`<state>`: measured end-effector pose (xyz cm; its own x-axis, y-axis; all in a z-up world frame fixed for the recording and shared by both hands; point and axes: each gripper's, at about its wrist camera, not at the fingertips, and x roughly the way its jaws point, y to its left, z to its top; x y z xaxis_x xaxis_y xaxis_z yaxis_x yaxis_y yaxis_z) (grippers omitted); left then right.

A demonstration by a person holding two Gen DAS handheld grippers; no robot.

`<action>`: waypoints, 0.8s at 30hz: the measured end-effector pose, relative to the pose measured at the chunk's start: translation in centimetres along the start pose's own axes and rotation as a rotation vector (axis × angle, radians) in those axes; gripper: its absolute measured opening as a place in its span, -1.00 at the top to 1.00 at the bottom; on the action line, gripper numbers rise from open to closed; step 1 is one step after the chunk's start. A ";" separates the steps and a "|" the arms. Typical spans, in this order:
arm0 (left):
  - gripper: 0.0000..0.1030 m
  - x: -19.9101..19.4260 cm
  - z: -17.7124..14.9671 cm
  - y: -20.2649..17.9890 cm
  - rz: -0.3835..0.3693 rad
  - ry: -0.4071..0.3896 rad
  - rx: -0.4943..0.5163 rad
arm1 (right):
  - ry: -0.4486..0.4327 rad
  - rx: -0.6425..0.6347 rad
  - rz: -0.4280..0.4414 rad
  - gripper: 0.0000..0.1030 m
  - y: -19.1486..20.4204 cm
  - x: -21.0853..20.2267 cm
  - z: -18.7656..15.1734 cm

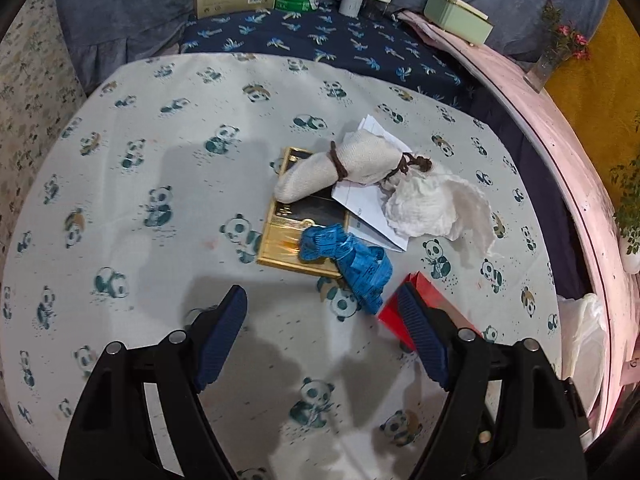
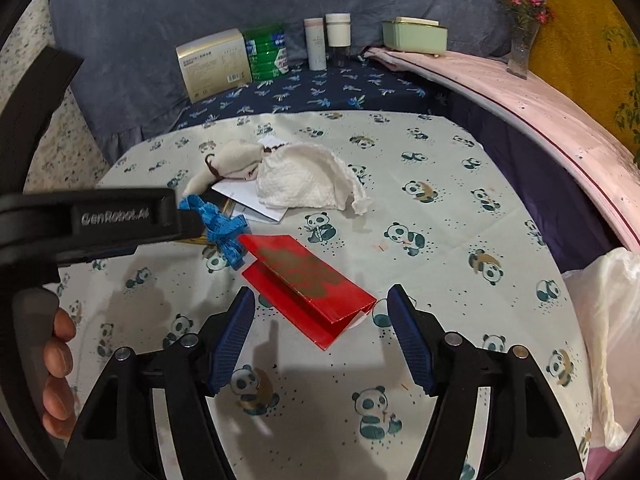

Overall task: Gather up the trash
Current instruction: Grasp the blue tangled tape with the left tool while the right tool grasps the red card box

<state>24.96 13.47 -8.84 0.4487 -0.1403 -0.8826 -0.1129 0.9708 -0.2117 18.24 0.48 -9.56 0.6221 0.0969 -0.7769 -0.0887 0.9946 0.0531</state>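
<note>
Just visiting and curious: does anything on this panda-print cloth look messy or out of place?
Yes. A loose heap lies mid-cloth: a crumpled white tissue, a tangled blue tape and a tied cloth roll piled over a gold box and papers. A red card lies half-folded nearby.

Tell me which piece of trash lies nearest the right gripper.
The folded red card, just ahead of the open right hand-held gripper; the other scraps lie farther back.

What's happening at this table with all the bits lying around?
A person is clearing litter off a panda-print tablecloth with a gripping tool in each hand. The right tool hangs open around a folded red card; the left tool hangs open near a blue measuring tape. Nothing is picked up yet.
</note>
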 end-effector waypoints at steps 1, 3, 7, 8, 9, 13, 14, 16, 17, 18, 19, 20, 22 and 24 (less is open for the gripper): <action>-0.43 0.6 0.2 -0.3 0.001 0.011 0.000 | 0.008 -0.003 -0.001 -0.21 -0.1 0.5 0.0; -0.39 1.5 0.3 -0.8 0.007 0.025 -0.001 | 0.021 -0.003 0.004 -0.16 -0.3 1.3 0.1; 0.10 3.2 0.3 -1.2 -0.014 0.059 0.000 | 0.041 0.006 0.026 0.17 -0.6 2.5 0.2; 0.29 3.3 0.2 -1.3 -0.018 0.060 0.005 | 0.044 0.008 0.029 0.20 -0.7 2.7 0.1; 0.51 3.3 0.2 -1.4 -0.013 0.057 0.012 | 0.041 0.009 0.031 0.37 -0.7 2.7 0.0; 0.66 2.8 -0.1 -1.6 -0.018 0.047 0.022 | 0.045 0.040 0.053 0.93 -1.3 2.3 -0.5; 0.67 2.6 -0.2 -1.8 -0.017 0.045 0.027 | 0.042 0.046 0.056 0.95 -1.5 2.1 -0.7; 0.69 1.9 -0.5 -2.1 -0.016 0.031 0.038 | 0.029 0.059 0.052 0.95 -2.0 1.2 -1.0; 0.69 1.5 -0.7 -2.3 -0.016 0.026 0.044 | 0.019 0.069 0.048 0.95 -2.3 0.5 -1.2; 0.69 1.0 -0.9 -2.7 -0.021 0.018 0.055 | 0.011 0.076 0.047 0.95 -2.6 0.0 -1.2; 0.70 0.6 -1.1 -3.0 -0.023 0.014 0.061 | 0.002 0.085 0.044 0.95 -2.9 -0.6 -1.2; 0.70 -0.1 -1.4 -3.6 -0.031 0.008 0.071 | -0.013 0.096 0.038 0.95 -3.4 -1.5 -1.2; 0.70 -1.0 -1.8 -4.5 -0.043 -0.001 0.087 | -0.038 0.115 0.031 0.95 -4.2 -3.0 -1.2; 0.70 -2.3 -2.4 -5.8 -0.058 -0.015 0.110 | -0.067 0.131 0.017 0.95 -5.2 -4.8 -1.1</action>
<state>22.46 7.75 -6.54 0.4649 -0.1942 -0.8638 0.0114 0.9769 -0.2136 14.84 -5.20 -6.85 0.6725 0.1115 -0.7316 0.0002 0.9886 0.1508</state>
